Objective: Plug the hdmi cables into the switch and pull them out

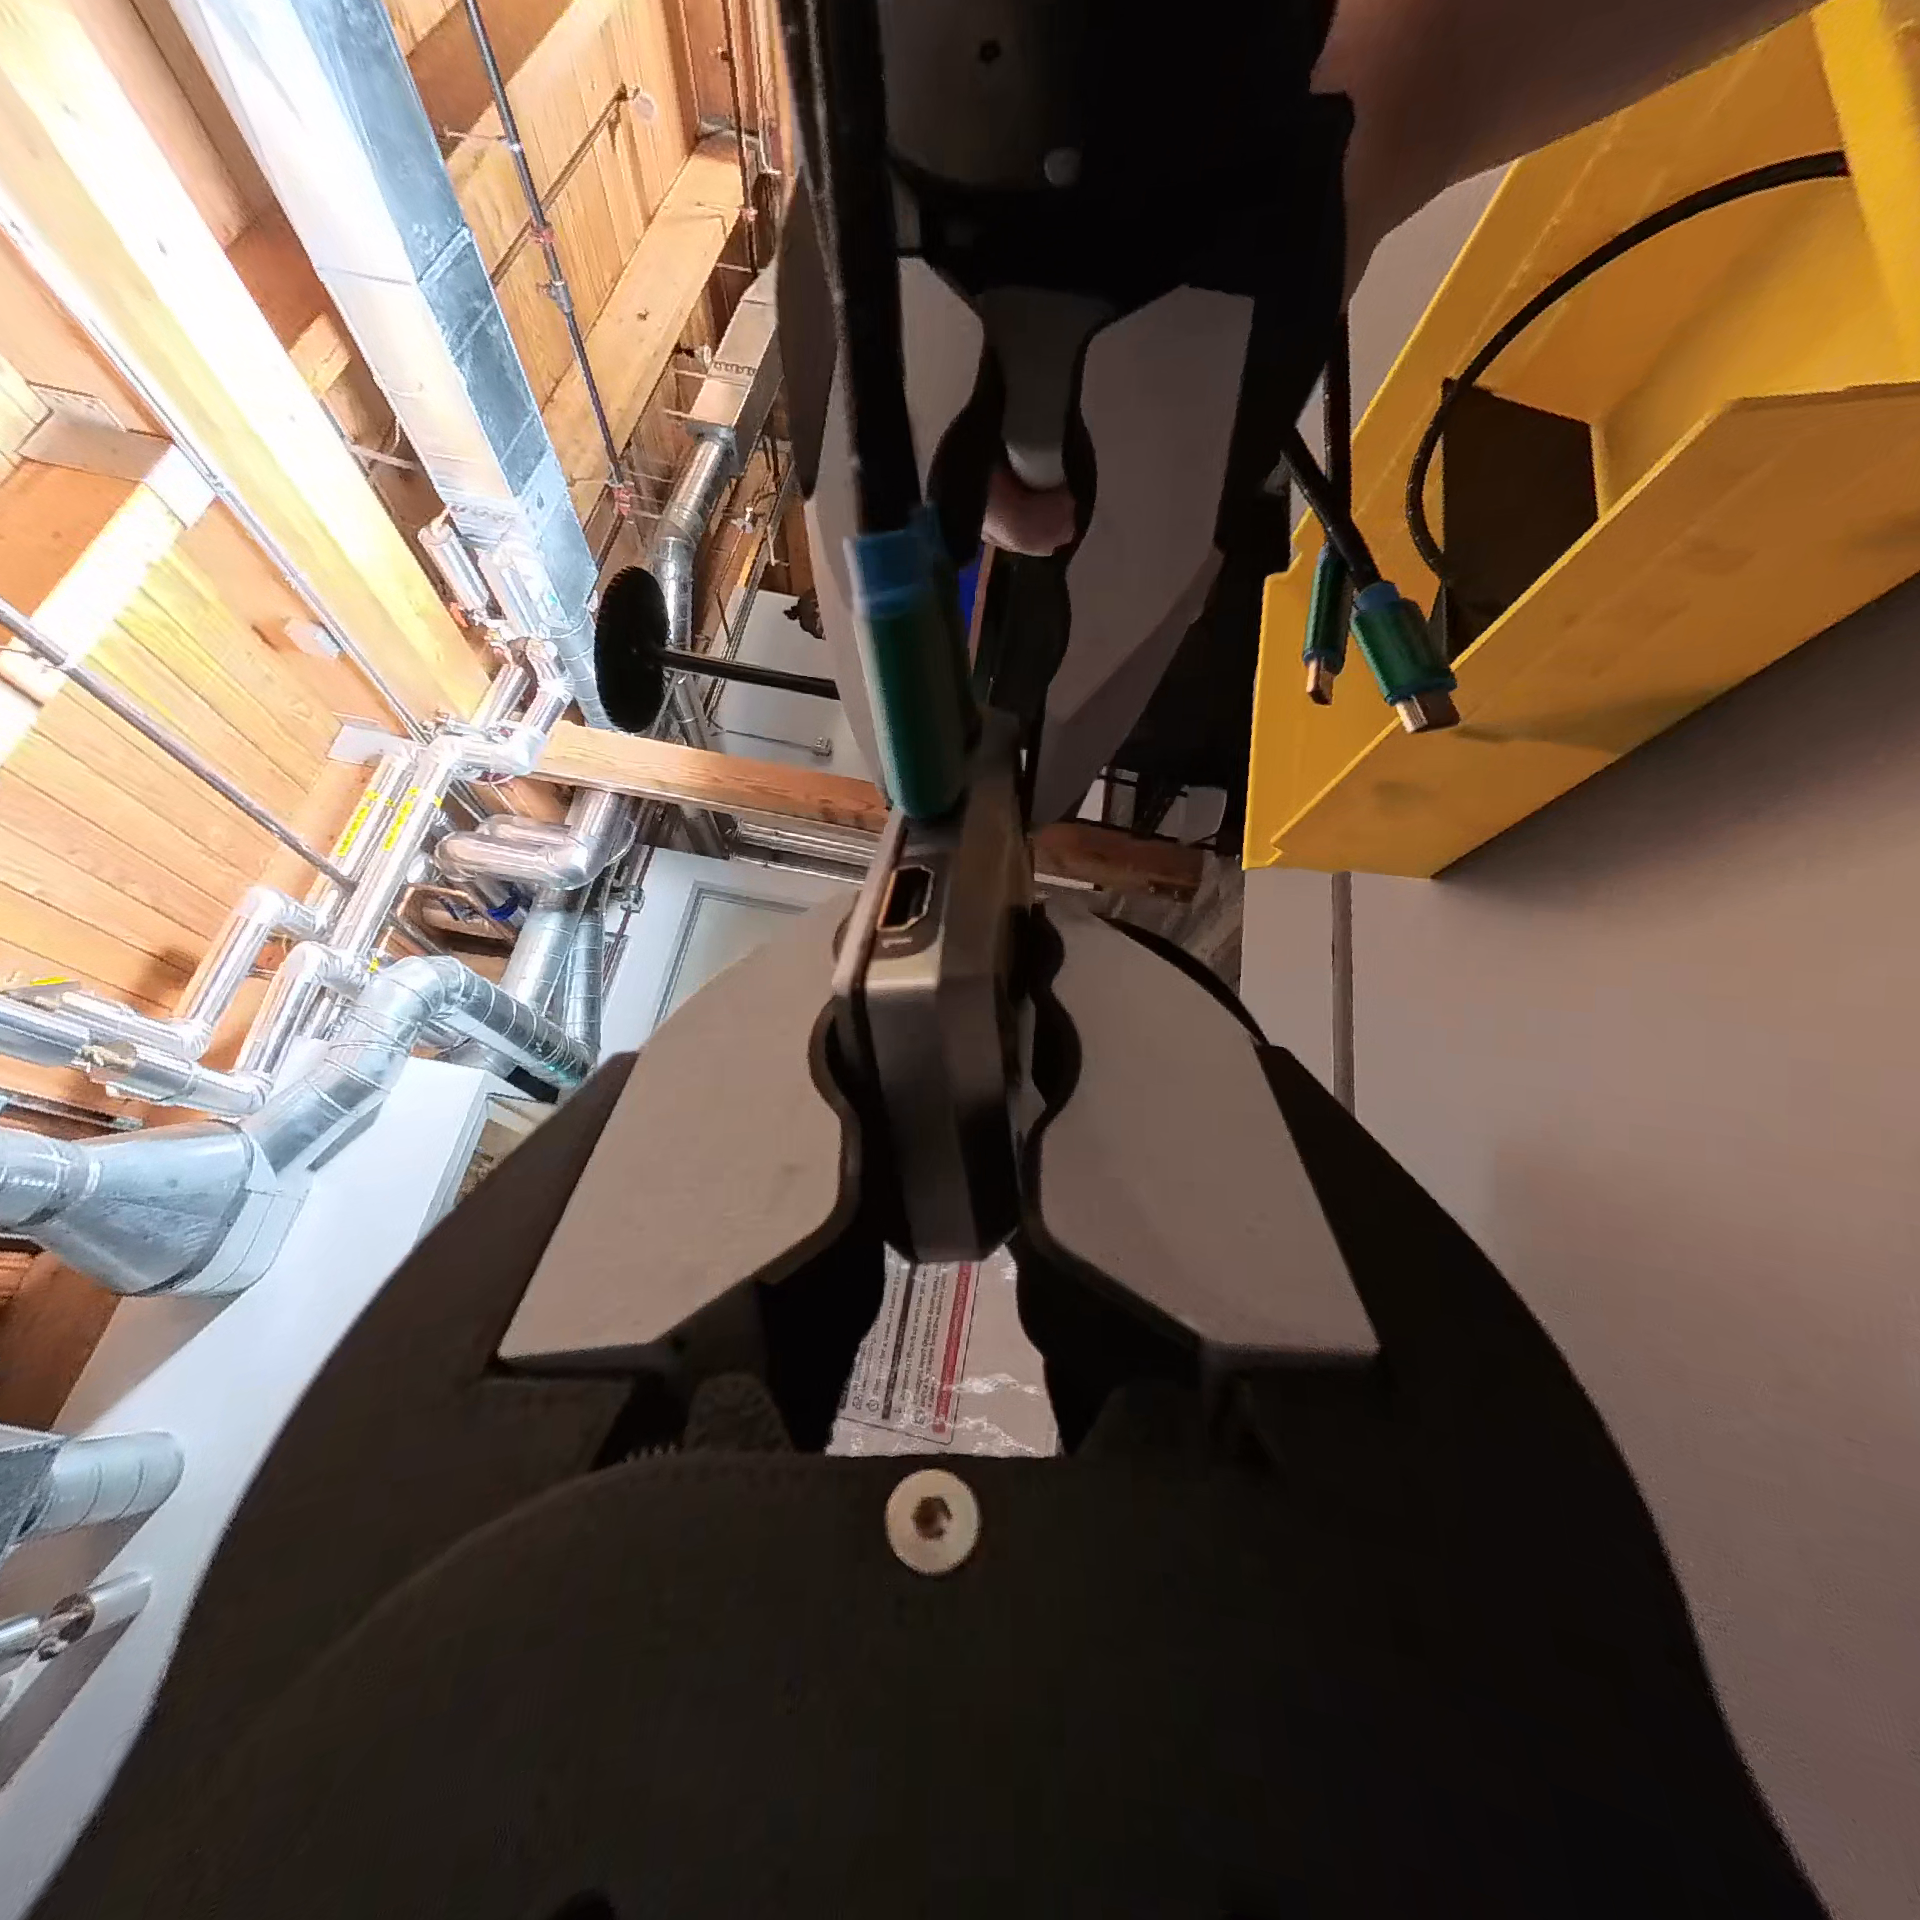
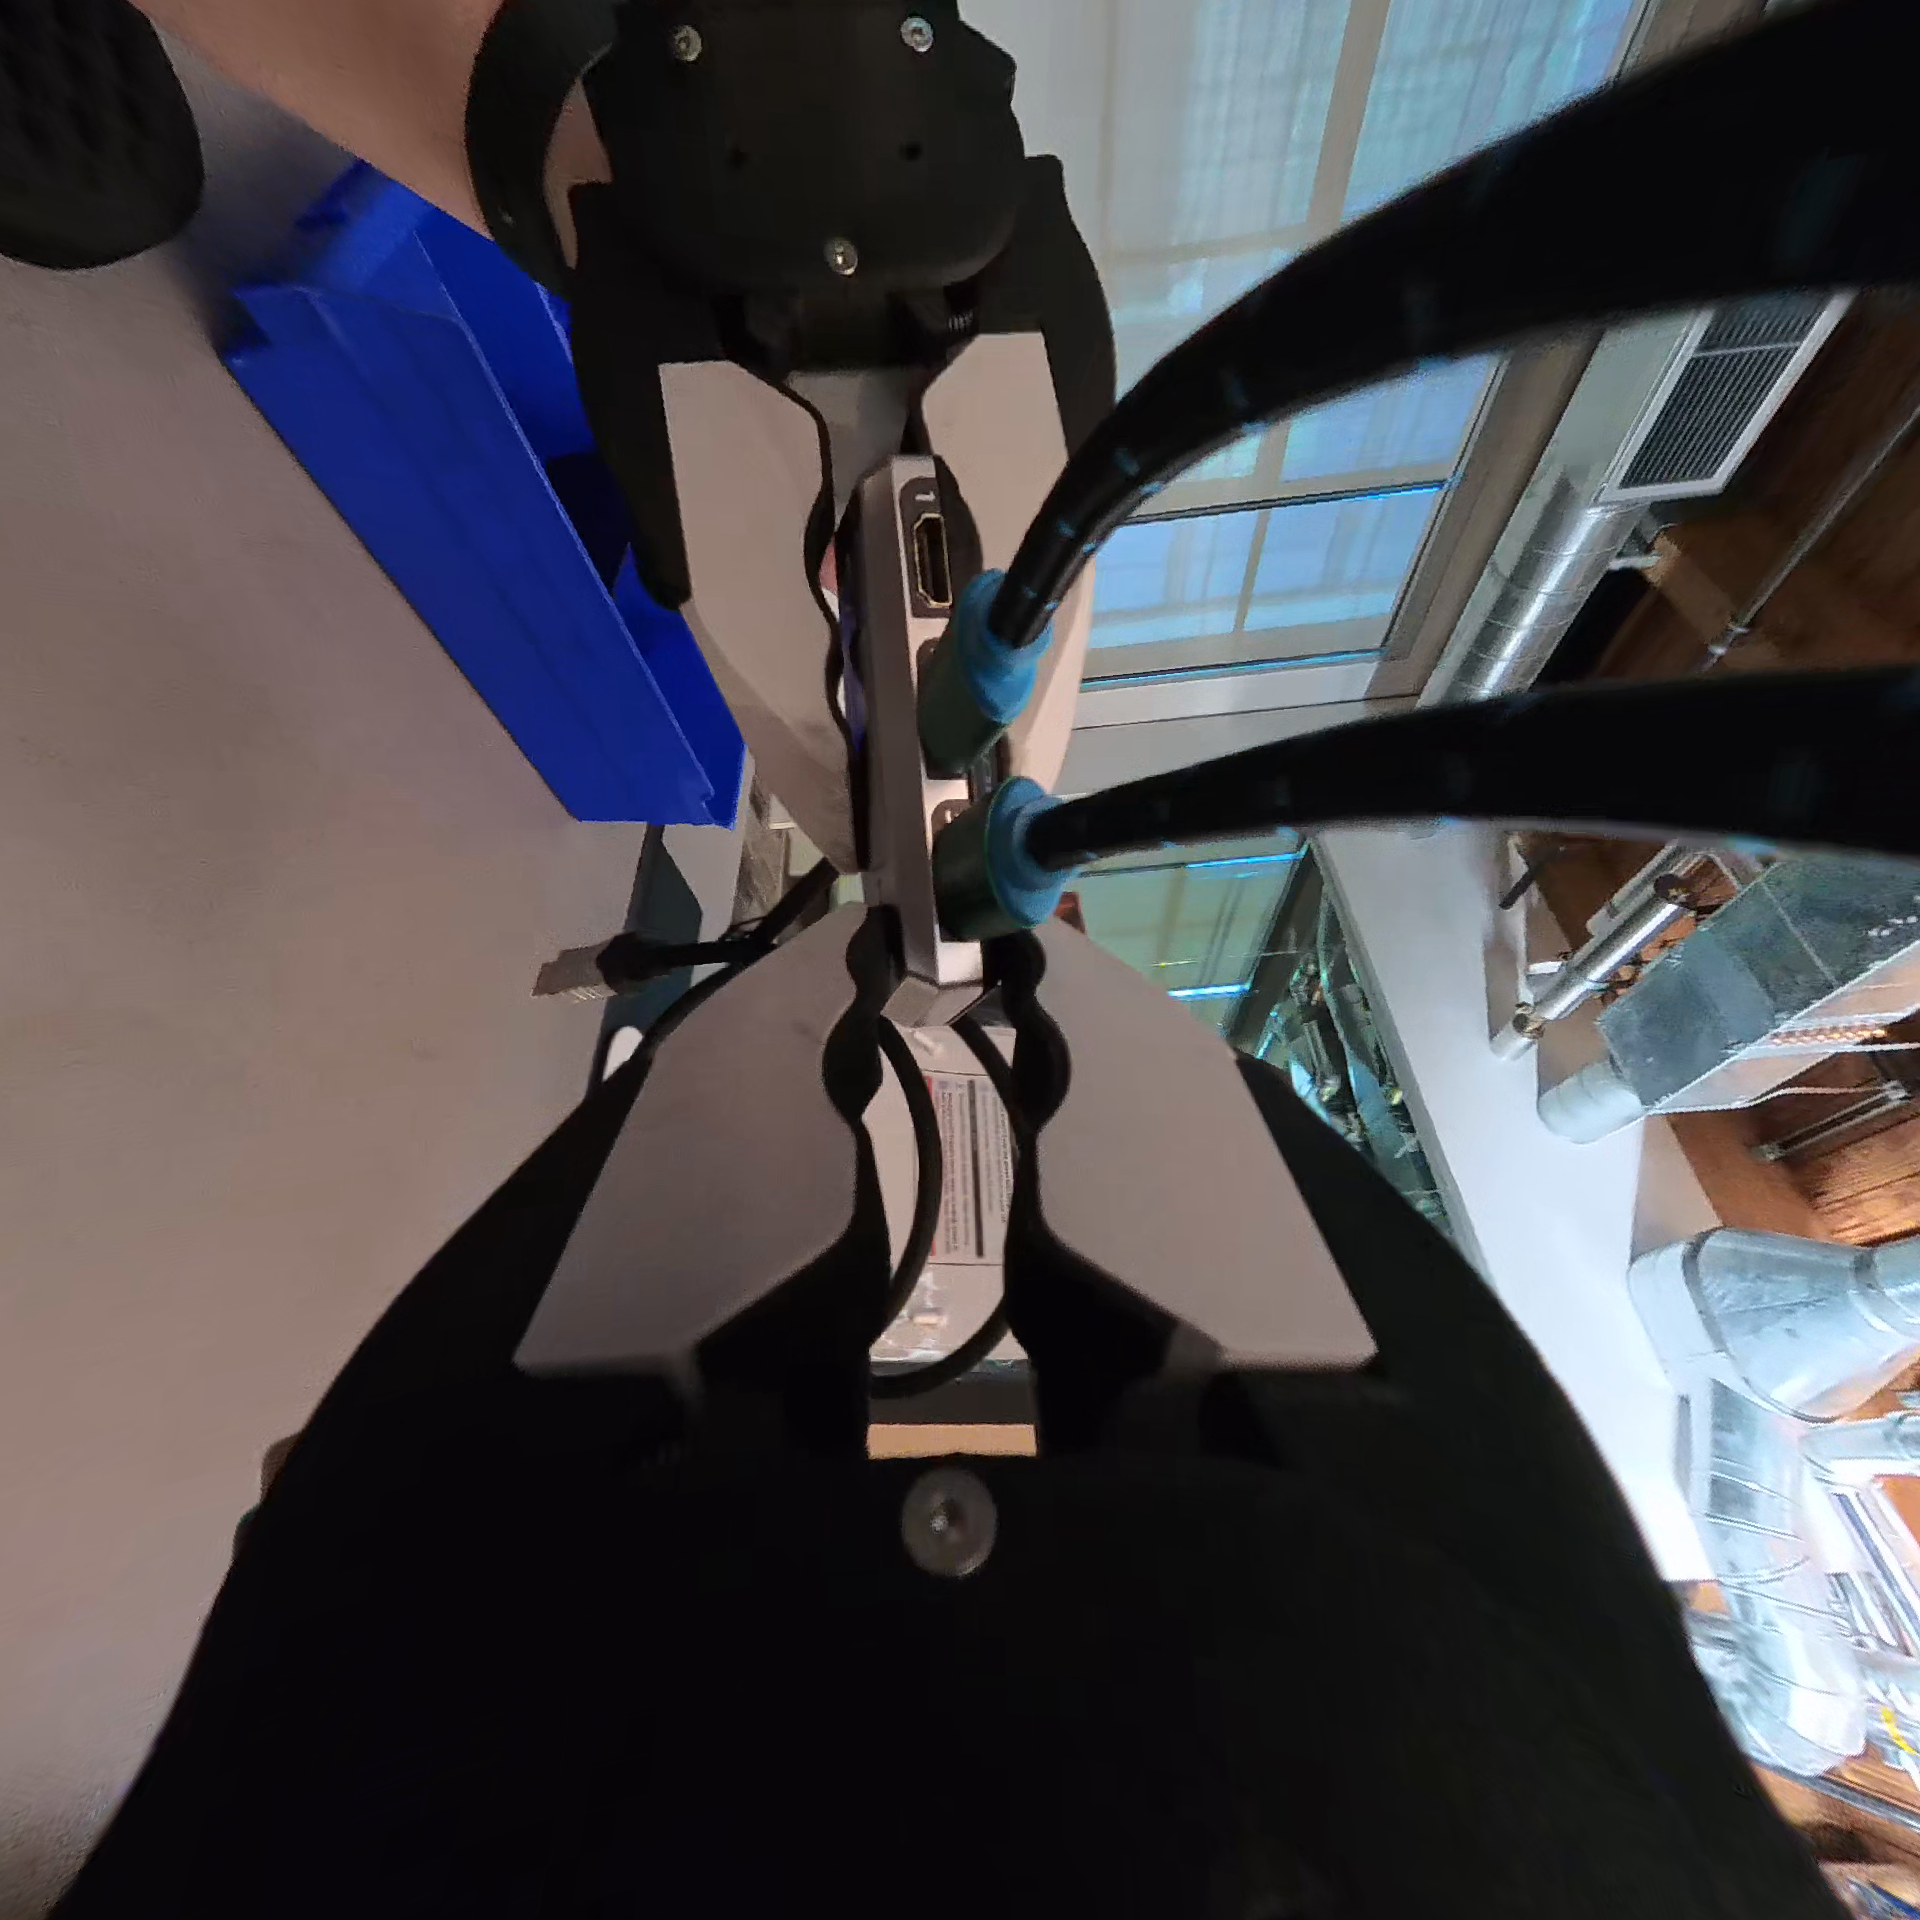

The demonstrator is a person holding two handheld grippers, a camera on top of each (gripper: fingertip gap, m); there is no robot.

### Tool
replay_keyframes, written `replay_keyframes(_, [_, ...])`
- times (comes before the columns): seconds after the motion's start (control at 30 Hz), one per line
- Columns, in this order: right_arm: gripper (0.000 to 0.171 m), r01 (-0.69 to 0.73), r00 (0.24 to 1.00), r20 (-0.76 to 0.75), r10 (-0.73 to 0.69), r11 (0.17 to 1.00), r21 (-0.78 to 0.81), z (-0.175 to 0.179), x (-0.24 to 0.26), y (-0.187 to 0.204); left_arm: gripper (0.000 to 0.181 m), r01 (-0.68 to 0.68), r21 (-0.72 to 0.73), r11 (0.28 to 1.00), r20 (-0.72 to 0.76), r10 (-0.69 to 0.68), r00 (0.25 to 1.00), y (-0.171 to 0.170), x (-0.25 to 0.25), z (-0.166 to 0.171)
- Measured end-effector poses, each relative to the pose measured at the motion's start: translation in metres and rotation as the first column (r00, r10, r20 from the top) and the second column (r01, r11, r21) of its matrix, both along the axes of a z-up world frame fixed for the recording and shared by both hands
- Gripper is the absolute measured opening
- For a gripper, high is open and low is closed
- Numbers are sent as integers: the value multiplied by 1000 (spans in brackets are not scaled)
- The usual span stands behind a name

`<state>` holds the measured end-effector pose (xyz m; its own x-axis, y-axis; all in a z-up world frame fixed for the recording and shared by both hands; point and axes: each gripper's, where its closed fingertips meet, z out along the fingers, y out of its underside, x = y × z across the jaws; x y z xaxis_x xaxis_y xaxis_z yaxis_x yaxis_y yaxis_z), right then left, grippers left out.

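Observation:
A grey HDMI switch [image 1: 935,1091] is held in the air between both grippers. My left gripper [image 1: 935,977] is shut on one end of it. My right gripper [image 2: 940,940] comes from the opposite side and is shut on the other end of the switch [image 2: 891,727]. Two black HDMI cables with green and blue plugs, the upper plug [image 2: 977,675] and the lower plug [image 2: 987,862], sit in ports on its side. One port [image 2: 930,561] is open. In the left wrist view only one plug [image 1: 914,675] and the open port [image 1: 904,899] show.
A yellow bin [image 1: 1558,644] stands on the grey table, with two more HDMI plugs [image 1: 1403,665] hanging over its edge. A blue bin [image 2: 468,520] is on the other side. The switch's own thin lead ends in a loose USB plug [image 2: 571,977].

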<state>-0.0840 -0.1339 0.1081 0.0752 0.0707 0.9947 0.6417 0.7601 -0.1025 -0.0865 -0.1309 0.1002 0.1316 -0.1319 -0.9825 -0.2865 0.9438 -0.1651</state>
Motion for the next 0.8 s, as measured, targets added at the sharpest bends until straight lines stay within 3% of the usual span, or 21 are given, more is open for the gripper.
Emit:
replay_keyframes(0.03, [21,1,1000,2,-1,1000,14,0,0,1,28,-13,5,1000,7,13,1000,2,1,1])
replay_keyframes(0.3, [24,95,993,-74,-86,989,116,7,7,22,28,-176,69,982,49,173,984,24,4,5])
replay_keyframes(0.43, [30,207,973,-160,-167,939,276,29,8,24,28,-261,6,965,166,257,952,49,-9,23])
replay_keyframes(0.57, [23,208,961,-239,-138,933,295,34,3,23,27,-363,-84,928,263,372,890,76,-30,40])
replay_keyframes(0.63, [19,179,957,-263,-124,964,198,29,-5,25,27,-398,-86,913,288,405,868,85,-39,45])
replay_keyframes(0.7, [19,111,917,-387,-98,994,12,31,-17,27,27,-438,-42,898,304,429,851,92,-45,47])
replay_keyframes(0.8, [24,-62,829,-543,-137,941,-332,29,-34,30,28,-488,30,872,306,457,835,97,-46,45])
